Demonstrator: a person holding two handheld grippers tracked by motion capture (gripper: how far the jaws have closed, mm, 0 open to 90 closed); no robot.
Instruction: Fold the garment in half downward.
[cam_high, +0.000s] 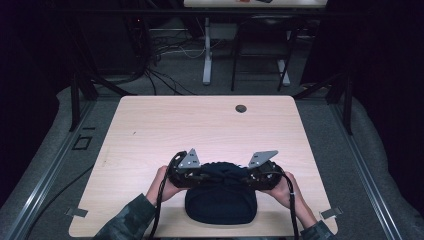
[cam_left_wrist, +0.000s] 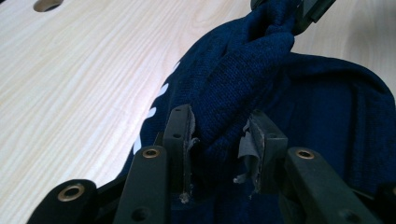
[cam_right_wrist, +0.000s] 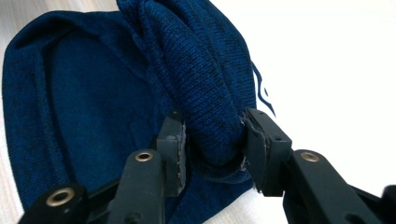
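Currently I hold the left gripper (cam_left_wrist: 219, 140) and right gripper (cam_right_wrist: 212, 140) jaws clamped on the bunched dark-blue knitted garment (cam_high: 220, 200) resting on the light wooden tabletop (cam_high: 200, 125).

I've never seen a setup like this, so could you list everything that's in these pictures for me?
Dark blue knitted cloth item with white markings: one, navy, near edge of the table, a bunched fold lifted between the two grippers.
Light wooden table: one, pale wood, centre of the high view.
Round cable hole: one, dark, far side of the tabletop.
Second desk with white leg: one, behind the table.
Floor cables: several, dark and light, under that desk.
Left gripper: one, black, shut on the fold.
Right gripper: one, black, shut on the fold.
Left hand: one, camouflage sleeve.
Right hand: one.
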